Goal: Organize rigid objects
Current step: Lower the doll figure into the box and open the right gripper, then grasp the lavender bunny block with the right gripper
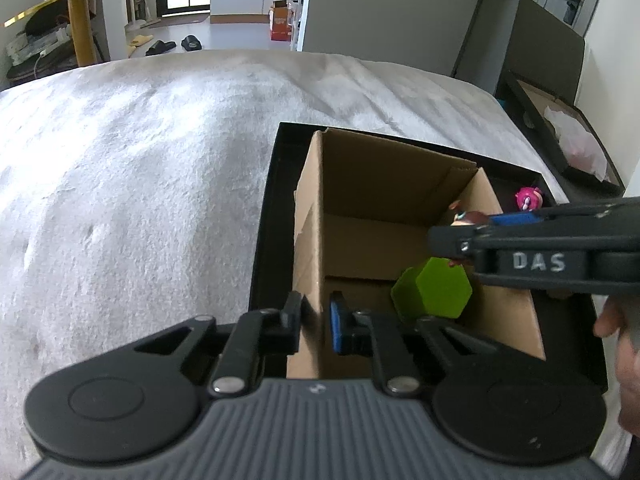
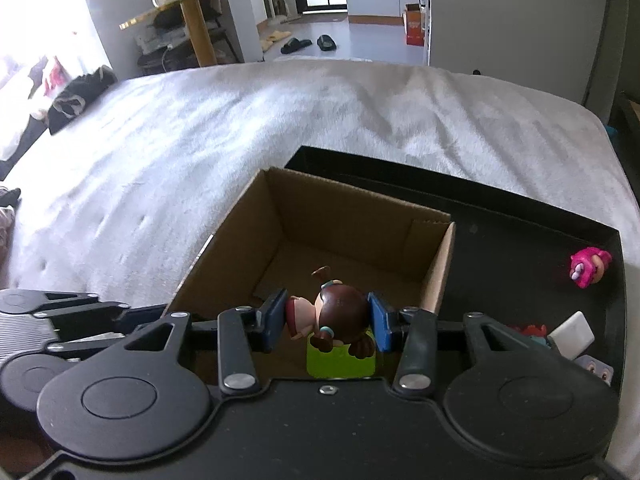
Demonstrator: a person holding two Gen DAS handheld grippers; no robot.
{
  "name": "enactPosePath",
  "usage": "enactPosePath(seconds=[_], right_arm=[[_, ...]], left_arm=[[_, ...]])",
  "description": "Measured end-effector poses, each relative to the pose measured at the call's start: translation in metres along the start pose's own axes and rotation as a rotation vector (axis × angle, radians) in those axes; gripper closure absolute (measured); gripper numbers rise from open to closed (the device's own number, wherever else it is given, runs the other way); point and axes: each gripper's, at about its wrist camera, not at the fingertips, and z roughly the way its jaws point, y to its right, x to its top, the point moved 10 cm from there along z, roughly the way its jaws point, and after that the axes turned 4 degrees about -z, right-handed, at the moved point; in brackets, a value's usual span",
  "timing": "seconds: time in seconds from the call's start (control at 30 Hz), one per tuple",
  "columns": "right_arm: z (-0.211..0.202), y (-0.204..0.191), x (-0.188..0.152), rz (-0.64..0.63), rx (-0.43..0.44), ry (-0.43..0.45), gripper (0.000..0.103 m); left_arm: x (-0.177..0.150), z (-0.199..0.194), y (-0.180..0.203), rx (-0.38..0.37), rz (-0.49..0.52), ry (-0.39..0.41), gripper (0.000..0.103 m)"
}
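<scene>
Right gripper [image 2: 327,322] clamps brown figurine [image 2: 338,316]; left view hides it.

In the right wrist view the brown figurine [image 2: 334,312] hides most of the green block [image 2: 340,360], whose lower part the gripper body cuts off. At four o'clock, a white piece [image 2: 572,334] covers a reddish toy [image 2: 530,329] too hidden to identify. In the left wrist view the right gripper [image 1: 444,236] screens the figurine.
</scene>
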Motion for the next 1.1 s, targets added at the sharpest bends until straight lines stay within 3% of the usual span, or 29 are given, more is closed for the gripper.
enactPosePath(seconds=[0.17,0.4,0.8,1.1], right_arm=[[0.002,0.0,-0.003,0.0,-0.011,0.001,0.058],[-0.02,0.014,-0.007,0.051,-0.021,0.033,0.046],[-0.073,0.061,-0.026,0.158,-0.046,0.093,0.043],[-0.076,0.086,-0.048,0.208,-0.057,0.083,0.041]], left_arm=[[0.0,-0.001,-0.001,-0.004,-0.004,0.002,0.09],[0.0,-0.001,0.0,0.003,0.003,0.0,0.09],[0.001,0.0,0.004,0.03,0.024,-0.021,0.089],[0.0,-0.004,0.007,0.052,0.058,-0.044,0.088]])
